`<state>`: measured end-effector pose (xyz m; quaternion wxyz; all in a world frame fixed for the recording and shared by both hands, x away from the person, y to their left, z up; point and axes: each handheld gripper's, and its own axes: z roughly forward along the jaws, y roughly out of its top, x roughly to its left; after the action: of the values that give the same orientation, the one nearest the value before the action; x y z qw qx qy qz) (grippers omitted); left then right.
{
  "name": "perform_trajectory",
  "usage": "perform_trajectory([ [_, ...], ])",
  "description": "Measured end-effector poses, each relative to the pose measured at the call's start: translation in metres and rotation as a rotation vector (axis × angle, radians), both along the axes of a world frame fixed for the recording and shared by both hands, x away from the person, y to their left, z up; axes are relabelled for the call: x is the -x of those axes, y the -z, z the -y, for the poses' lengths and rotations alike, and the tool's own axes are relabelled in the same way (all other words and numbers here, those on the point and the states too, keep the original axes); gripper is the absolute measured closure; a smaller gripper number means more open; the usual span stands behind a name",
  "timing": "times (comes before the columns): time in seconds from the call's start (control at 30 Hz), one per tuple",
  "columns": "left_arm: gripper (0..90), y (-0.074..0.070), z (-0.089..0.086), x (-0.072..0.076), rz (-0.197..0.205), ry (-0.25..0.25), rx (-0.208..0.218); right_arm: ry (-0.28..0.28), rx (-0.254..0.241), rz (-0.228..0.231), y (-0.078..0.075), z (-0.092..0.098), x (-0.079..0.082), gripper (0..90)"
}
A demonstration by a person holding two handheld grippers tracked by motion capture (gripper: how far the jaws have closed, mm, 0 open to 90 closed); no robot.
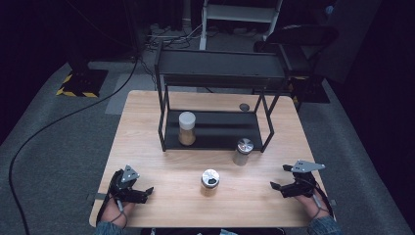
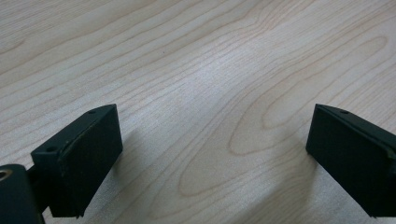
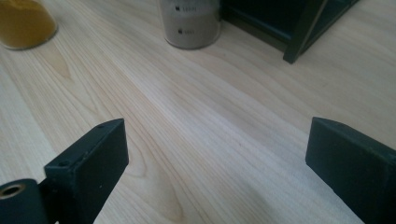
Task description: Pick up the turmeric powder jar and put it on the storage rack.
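— Overhead, where do things sit?
— Left gripper and right gripper rest near the desk's front corners, 1 jar between them.
— Left gripper view?
— Jaws spread over bare wood.
— Right gripper view?
— Spread too, facing a grey jar beside the rack.

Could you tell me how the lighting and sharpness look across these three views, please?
High view: the table is evenly lit, the surroundings nearly black, and the jars slightly soft. Left gripper view: the wood grain is crisp, with a pale sheen mid-frame and soft shadows beside the open left tool. Right gripper view: the grey jar and yellow jar are blurred at the top edge beyond the open right tool.
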<state>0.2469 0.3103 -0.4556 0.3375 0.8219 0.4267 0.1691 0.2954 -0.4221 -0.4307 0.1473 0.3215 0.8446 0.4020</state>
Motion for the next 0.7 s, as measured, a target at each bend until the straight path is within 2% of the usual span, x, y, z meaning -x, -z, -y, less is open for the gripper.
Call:
perform_trajectory([
  [0.3, 3.5, 0.000, 0.000, 0.000, 0.000, 0.000, 0.000, -0.006, -0.030, 0.026, -0.020, -0.004, 0.002, 5.7],
  [0.7, 3.5, 0.000, 0.000, 0.000, 0.000, 0.000, 0.000, -0.030, -0.031, 0.043, -0.049, -0.014, 0.003, 5.7],
])
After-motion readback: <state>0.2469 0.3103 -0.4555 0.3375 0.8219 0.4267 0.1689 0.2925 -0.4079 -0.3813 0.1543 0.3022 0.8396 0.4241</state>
